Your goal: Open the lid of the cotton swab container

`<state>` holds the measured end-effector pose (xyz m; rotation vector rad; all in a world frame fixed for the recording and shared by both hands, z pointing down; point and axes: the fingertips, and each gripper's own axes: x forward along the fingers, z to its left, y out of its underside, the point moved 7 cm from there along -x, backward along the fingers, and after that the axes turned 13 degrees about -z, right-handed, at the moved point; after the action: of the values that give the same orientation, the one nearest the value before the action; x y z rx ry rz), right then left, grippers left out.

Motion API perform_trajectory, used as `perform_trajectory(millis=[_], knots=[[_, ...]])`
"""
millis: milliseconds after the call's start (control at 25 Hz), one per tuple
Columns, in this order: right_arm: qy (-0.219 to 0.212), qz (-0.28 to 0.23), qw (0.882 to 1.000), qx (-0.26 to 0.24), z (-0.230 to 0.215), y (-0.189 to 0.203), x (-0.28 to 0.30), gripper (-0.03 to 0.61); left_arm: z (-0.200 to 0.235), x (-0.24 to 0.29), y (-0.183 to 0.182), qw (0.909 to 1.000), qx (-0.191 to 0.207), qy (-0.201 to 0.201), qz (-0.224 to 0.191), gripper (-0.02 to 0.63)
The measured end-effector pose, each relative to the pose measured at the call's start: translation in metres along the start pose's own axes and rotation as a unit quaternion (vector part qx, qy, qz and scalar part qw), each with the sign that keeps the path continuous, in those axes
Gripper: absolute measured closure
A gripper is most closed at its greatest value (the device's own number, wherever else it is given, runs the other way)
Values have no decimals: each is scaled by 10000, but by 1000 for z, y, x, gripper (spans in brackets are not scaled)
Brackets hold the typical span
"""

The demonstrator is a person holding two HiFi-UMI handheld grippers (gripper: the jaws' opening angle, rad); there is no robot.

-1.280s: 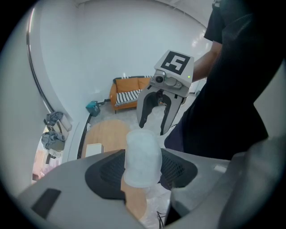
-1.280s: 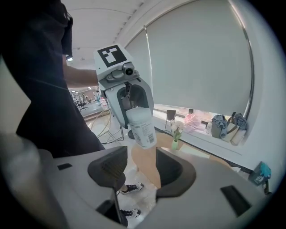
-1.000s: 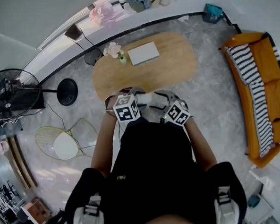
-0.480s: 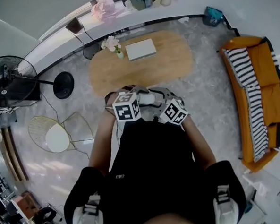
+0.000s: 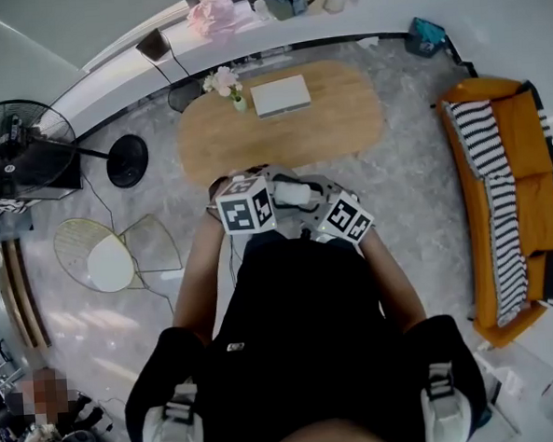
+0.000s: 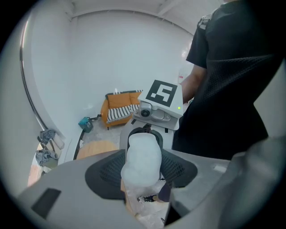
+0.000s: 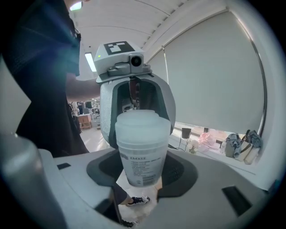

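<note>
While you hold the cotton swab container up in front of you, your left gripper is clamped on one end of it, pads against its frosted sides. Your right gripper has just been narrowing, and its pads now meet the printed end. The lid sits at that tool's far end, still on. You're setting your grip, I judge. Next, steady the body and work the lid off. The label reads "EMXEE"; the smaller lines are illegible.
</note>
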<state>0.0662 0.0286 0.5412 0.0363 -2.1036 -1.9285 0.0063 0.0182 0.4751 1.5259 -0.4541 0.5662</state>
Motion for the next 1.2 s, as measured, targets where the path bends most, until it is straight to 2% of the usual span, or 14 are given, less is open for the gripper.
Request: perform_trajectory(millis=[160, 440, 960, 1080, 1200], knots=[[3, 16, 10000, 2, -4, -4, 1, 367, 3, -4, -2, 9996, 124, -233, -55, 387], [7, 309, 9994, -137, -3, -8, 8, 368, -6, -3, -4, 9948, 776, -498, 442, 382], [-25, 335, 9993, -167, -6, -19, 8, 375, -5, -13, -13, 9905, 1070, -759, 423, 368], [-85, 443, 9987, -224, -4, -17, 8, 376, -8, -13, -15, 9897, 1124, -723, 512, 371], [-177, 599, 9976, -313, -2, -13, 7, 376, -11, -12, -15, 9902, 1101, -581, 640, 401]])
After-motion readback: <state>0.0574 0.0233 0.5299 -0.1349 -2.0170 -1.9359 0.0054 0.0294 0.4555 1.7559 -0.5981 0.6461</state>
